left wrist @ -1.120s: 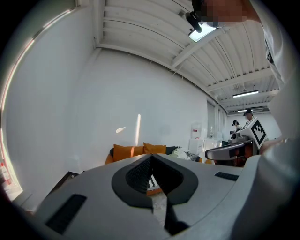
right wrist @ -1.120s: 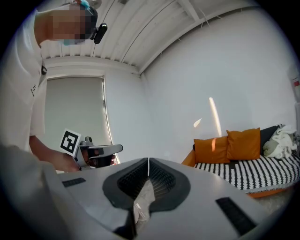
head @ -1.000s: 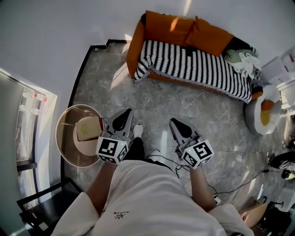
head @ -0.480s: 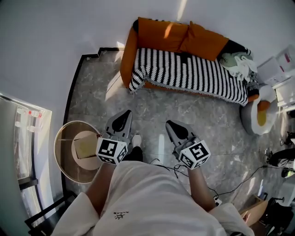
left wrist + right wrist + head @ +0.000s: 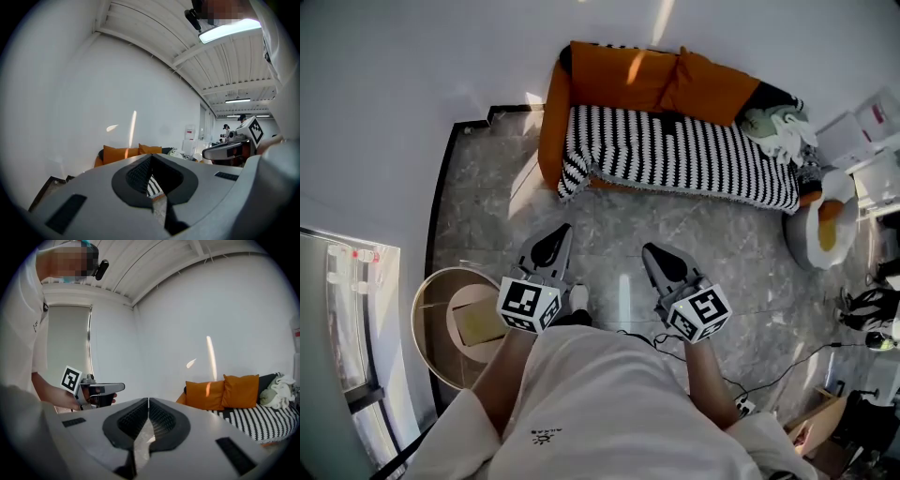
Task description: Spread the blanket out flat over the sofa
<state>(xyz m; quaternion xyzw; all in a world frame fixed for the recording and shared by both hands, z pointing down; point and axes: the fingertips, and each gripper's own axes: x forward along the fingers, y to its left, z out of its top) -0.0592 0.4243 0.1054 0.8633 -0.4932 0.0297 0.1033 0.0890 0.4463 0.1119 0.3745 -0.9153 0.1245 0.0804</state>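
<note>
**Blanket on the sofa, both tools closed and well apart from it**

The striped blanket [image 5: 675, 155] lies along the seat of the orange sofa [image 5: 551, 122], and its left end droops over the front corner. It looks like soft, light, limp cloth that will sag and wrinkle when lifted. The edge or corners are probably the best hold, one in each tool.

The left hand-held gripper [image 5: 555, 234] and right hand-held gripper [image 5: 654, 255] are both pressed shut with nothing between the jaws.

The head view alone shows the blanket's full length and the drooping end. The left gripper view shows only a sliver of stripes. The right gripper view shows the cushions [image 5: 222, 391] from the side and the blanket's right stretch.
</note>
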